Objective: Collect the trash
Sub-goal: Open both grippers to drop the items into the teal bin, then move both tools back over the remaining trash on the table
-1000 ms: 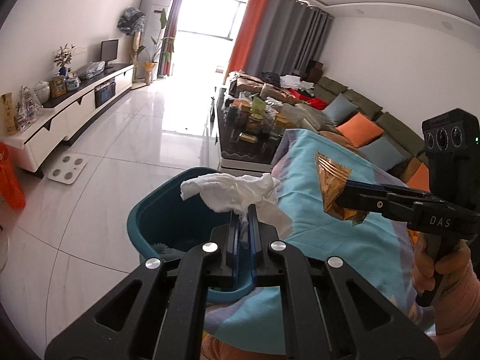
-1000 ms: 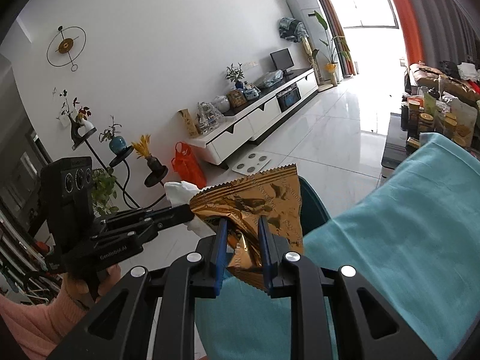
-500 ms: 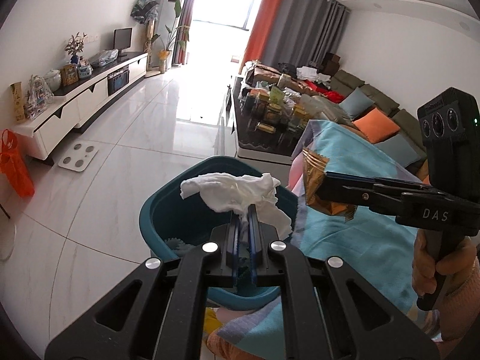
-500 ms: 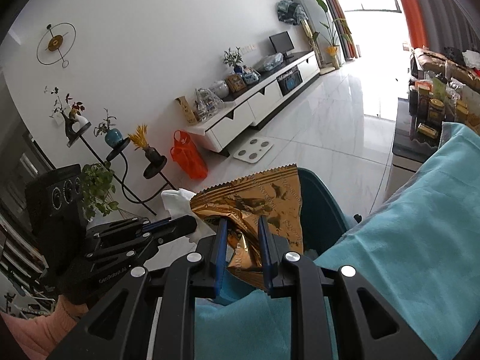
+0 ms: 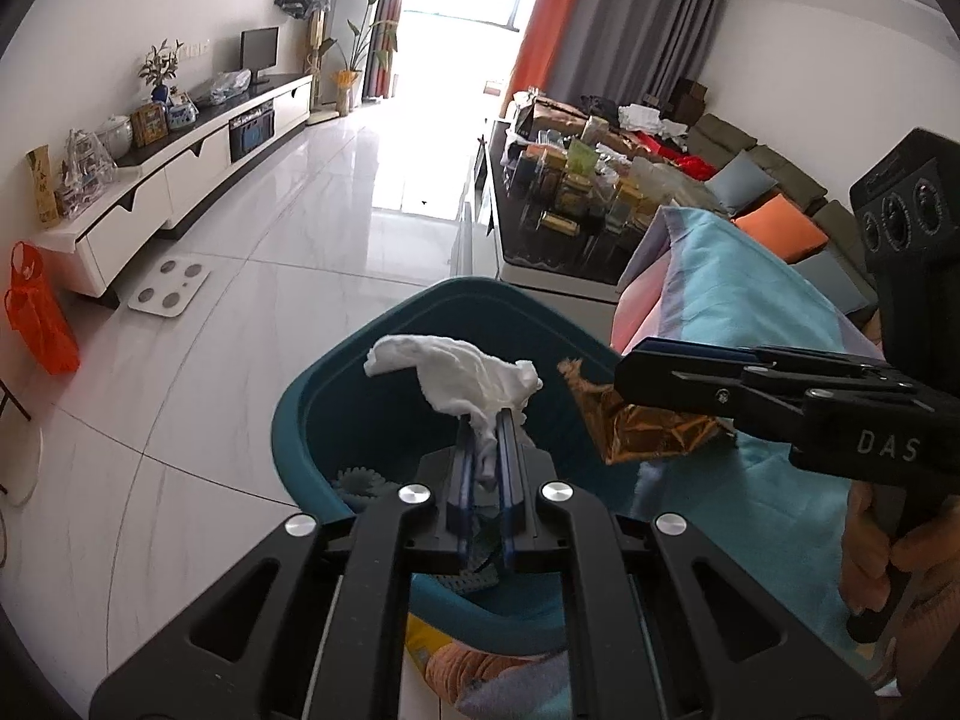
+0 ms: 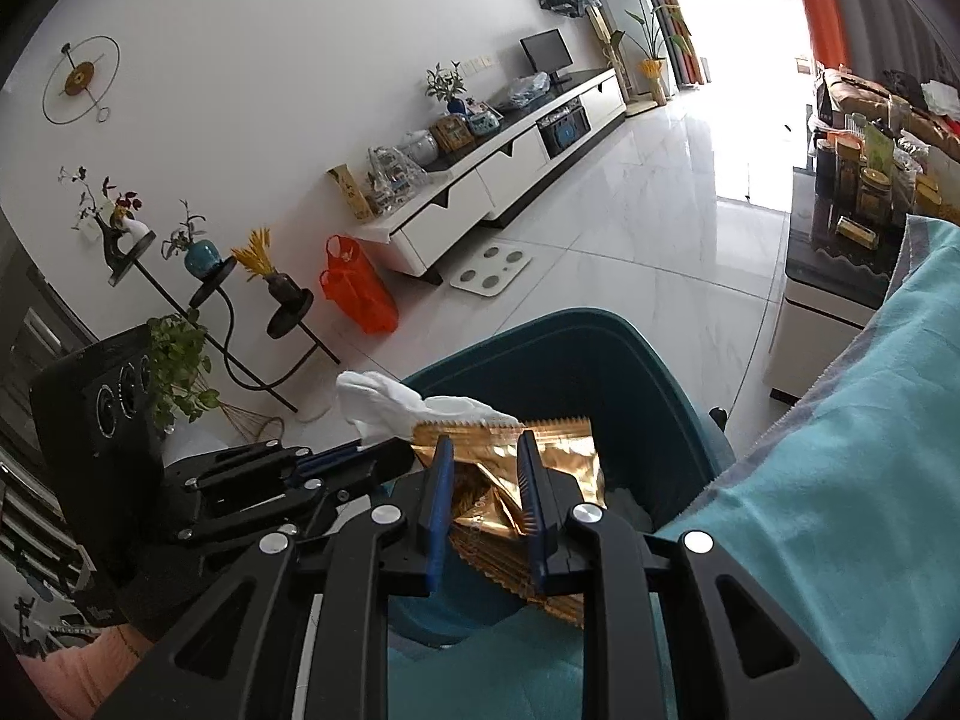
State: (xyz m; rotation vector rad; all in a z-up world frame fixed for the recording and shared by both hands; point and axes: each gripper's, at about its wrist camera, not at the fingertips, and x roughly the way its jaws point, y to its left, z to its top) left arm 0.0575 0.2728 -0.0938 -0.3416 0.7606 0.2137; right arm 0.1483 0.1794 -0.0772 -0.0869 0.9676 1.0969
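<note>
My left gripper (image 5: 485,420) is shut on a crumpled white tissue (image 5: 462,372) and holds it above the open teal bin (image 5: 300,420). My right gripper (image 6: 483,450) has its jaws wider apart than before, with a gold foil wrapper (image 6: 564,468) still between them, over the bin's (image 6: 600,348) near rim. The wrapper (image 5: 648,426) and right gripper (image 5: 630,369) show to the right in the left wrist view. The tissue (image 6: 390,399) and left gripper (image 6: 360,456) show to the left in the right wrist view. Some trash lies in the bin's bottom.
The bin stands on white tiled floor against a surface under a teal cloth (image 6: 840,480). A cluttered coffee table (image 5: 570,210) lies beyond, a sofa (image 5: 780,204) at right. A TV cabinet (image 5: 180,180), bathroom scale (image 5: 168,294) and orange bag (image 5: 42,318) are at left.
Both grippers have moved over the bin and lower. The right gripper's jaws have parted wider around the wrapper. The left stays shut on the tissue.
</note>
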